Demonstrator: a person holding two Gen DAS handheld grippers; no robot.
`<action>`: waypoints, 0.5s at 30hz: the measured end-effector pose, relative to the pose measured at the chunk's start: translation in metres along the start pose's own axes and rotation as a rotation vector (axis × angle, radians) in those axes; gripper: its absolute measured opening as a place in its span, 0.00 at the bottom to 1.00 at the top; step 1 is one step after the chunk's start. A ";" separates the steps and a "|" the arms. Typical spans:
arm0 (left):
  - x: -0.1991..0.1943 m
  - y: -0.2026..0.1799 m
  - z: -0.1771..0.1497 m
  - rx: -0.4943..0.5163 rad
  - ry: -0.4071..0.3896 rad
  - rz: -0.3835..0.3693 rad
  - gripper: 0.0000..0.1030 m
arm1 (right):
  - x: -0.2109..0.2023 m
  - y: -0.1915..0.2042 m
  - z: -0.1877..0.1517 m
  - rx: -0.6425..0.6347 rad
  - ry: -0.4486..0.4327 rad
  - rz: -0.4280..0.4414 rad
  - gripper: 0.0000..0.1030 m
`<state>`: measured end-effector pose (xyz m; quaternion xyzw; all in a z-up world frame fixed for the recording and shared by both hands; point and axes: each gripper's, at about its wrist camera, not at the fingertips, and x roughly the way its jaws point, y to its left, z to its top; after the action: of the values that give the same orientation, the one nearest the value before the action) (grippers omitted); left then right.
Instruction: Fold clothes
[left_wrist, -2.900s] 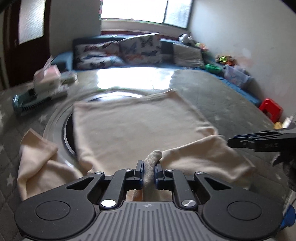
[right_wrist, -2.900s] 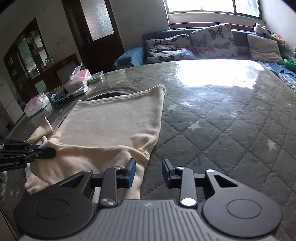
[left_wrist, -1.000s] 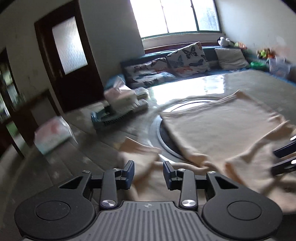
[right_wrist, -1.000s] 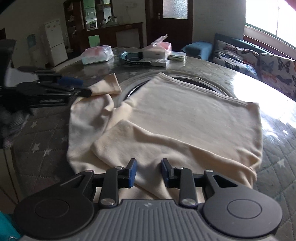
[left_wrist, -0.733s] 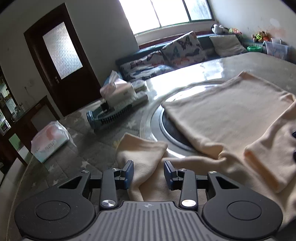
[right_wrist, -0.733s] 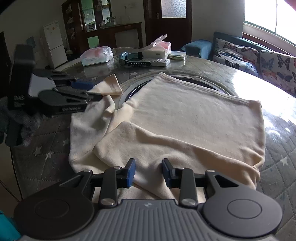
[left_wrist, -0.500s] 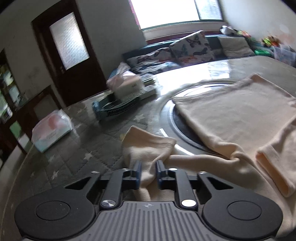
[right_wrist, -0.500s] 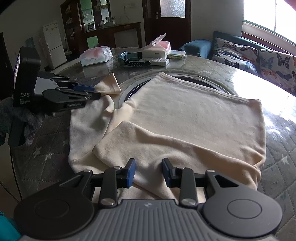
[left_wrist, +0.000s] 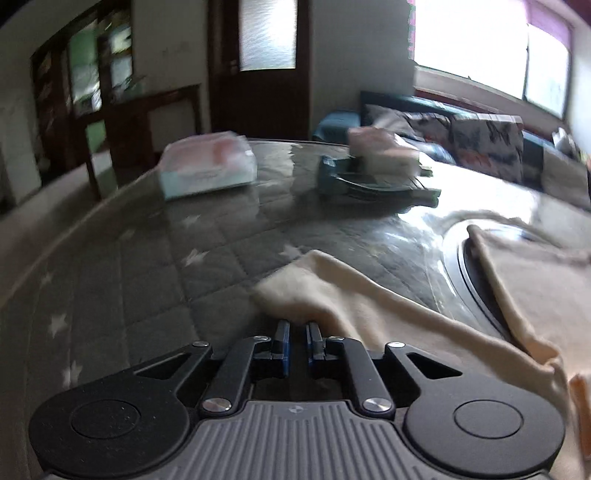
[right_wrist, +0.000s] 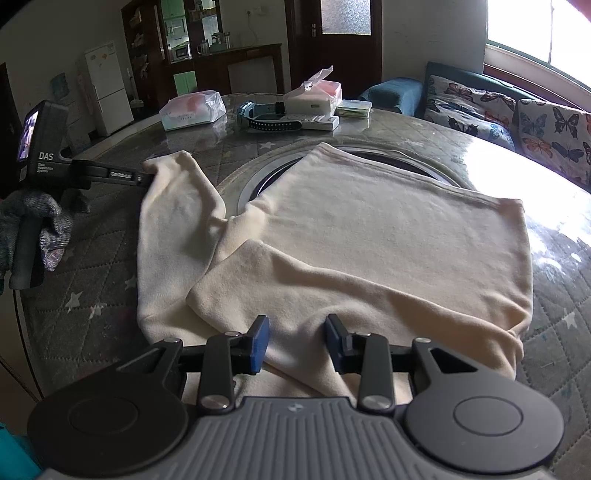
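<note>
A cream sweater (right_wrist: 388, 221) lies flat on the quilted table, one sleeve (right_wrist: 332, 288) folded across its near edge. The other sleeve (right_wrist: 173, 221) stretches out to the left. My left gripper (right_wrist: 146, 178), held by a gloved hand (right_wrist: 33, 229), has its jaws closing on that sleeve's cuff. In the left wrist view the cuff (left_wrist: 295, 288) sits pinched at the tips of the left gripper (left_wrist: 297, 325). My right gripper (right_wrist: 295, 328) hovers over the folded sleeve, jaws opening slightly, and the cloth passes beneath them unpinched.
A wrapped tissue pack (right_wrist: 192, 107), a tissue box (right_wrist: 314, 96) and a blue watch (right_wrist: 266, 118) sit at the table's far side. A round turntable rim (right_wrist: 251, 184) shows under the sweater. A sofa with butterfly cushions (right_wrist: 480, 107) stands behind, and the table's edge curves close on the left.
My left gripper swung left to the outstretched sleeve's cuff and its jaws closed from wide apart onto the cloth. The right gripper stayed where it was.
</note>
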<state>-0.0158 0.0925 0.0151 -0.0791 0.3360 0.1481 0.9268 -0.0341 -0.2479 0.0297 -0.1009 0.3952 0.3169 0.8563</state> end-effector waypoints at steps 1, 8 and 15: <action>-0.002 0.005 -0.001 -0.031 0.002 -0.020 0.10 | 0.000 0.000 0.000 0.001 0.000 0.000 0.33; -0.003 0.015 0.002 -0.162 -0.004 -0.059 0.40 | 0.000 0.002 0.000 -0.004 0.002 -0.004 0.35; -0.003 0.033 0.010 -0.309 -0.036 -0.054 0.44 | 0.000 0.002 0.000 0.002 0.001 -0.003 0.35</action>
<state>-0.0224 0.1252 0.0233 -0.2273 0.2905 0.1746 0.9130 -0.0354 -0.2462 0.0297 -0.1007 0.3956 0.3154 0.8567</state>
